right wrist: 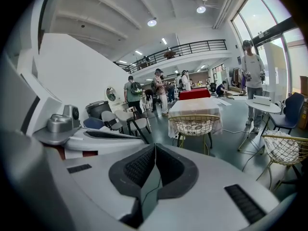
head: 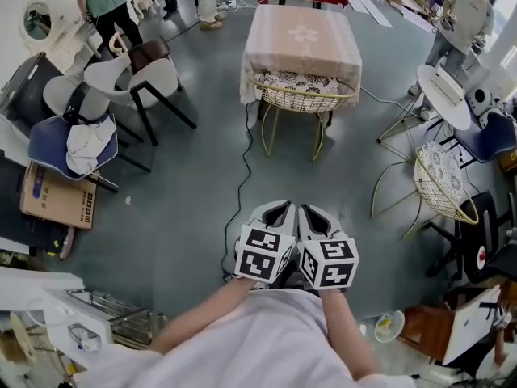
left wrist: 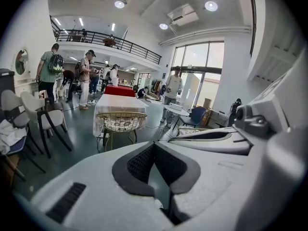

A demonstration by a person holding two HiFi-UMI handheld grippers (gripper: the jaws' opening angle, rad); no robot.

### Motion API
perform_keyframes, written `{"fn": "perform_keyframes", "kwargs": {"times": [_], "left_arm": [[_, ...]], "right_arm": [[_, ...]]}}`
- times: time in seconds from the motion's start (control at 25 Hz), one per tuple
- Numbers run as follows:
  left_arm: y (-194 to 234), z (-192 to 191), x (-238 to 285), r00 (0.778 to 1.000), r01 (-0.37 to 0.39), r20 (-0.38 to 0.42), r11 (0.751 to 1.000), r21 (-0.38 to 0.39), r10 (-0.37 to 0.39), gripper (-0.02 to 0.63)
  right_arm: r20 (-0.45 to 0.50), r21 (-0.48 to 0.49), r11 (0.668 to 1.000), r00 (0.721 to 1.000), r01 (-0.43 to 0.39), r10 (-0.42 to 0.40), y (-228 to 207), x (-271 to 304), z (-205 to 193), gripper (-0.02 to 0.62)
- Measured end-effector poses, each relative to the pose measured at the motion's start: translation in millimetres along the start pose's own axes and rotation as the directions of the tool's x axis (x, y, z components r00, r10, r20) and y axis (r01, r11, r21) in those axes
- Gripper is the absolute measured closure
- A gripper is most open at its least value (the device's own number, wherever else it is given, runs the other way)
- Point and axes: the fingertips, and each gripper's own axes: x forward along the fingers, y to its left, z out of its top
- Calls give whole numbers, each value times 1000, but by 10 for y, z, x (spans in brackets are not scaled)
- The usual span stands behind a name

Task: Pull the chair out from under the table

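Head view: wire chair sits, apparently, part-tucked under table, well ahead. Left gripper and right gripper side by side, jaws together, empty. Pull not begun.

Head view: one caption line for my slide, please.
Left claw and right claw, both shut, point toward the gold wire chair at the cloth-covered table.
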Motion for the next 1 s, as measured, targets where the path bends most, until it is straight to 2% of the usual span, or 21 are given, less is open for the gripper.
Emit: {"fn": "perform_keyframes", "kwargs": {"times": [0.4,0.72,1.0], "left_arm": [[-13,360,687,1000,-26,-14,1000,-12,26,603],[-217,698,1246,998,-64,-13,998,-14,64,603],[-362,851,1539,994,-111,-18,994,-20,111,603]], "right_arm": [[-1,-7,999,999,-33,33,-631,338,341,591],[13,3,998,998,-57,57,-1302,417,582,591],[19,-3,995,995,-102,102,-1655,463,721,591]]}}
